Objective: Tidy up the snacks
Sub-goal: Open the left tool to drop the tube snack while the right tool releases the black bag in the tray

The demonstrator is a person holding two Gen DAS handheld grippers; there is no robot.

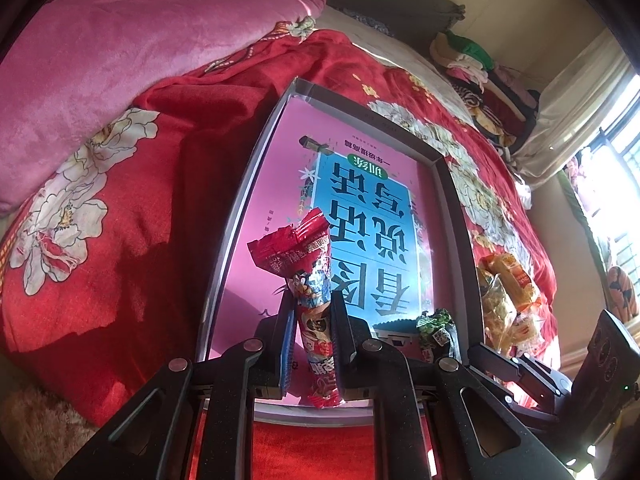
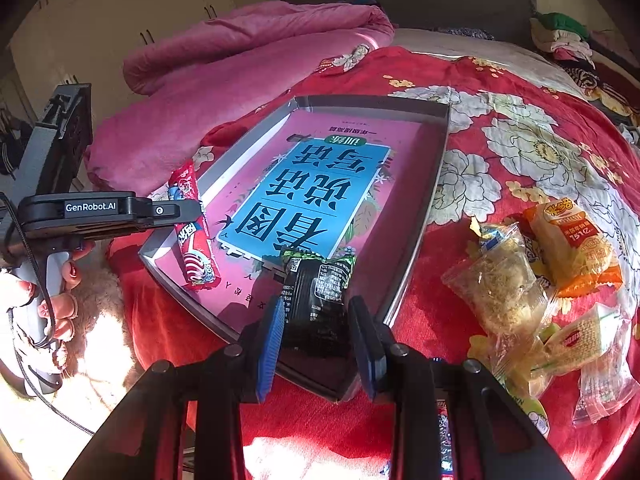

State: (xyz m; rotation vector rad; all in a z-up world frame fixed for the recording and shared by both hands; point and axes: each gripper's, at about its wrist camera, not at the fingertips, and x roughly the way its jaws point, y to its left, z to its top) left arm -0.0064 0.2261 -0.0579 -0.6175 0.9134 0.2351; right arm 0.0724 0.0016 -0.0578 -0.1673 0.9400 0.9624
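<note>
A shallow grey box (image 1: 240, 208) (image 2: 436, 184) lies on the bed with a pink and blue book (image 1: 360, 208) (image 2: 308, 196) flat inside it. My left gripper (image 1: 312, 300) (image 2: 188, 210) is shut on a long red snack packet (image 1: 304, 248) (image 2: 194, 240), which hangs over the box's near left corner. My right gripper (image 2: 316, 304) (image 1: 480, 354) is shut on a black packet with green ends (image 2: 316, 284) (image 1: 434, 326), held over the box's near edge. Whether either packet touches the box floor I cannot tell.
Several wrapped snacks (image 2: 540, 280) (image 1: 504, 292) lie in a pile on the red floral bedspread (image 2: 520, 152) right of the box. A pink quilt (image 1: 120, 60) (image 2: 240, 52) is heaped behind and left. A hand (image 2: 60, 300) holds the left gripper's handle. Folded clothes (image 1: 480, 72) sit far right.
</note>
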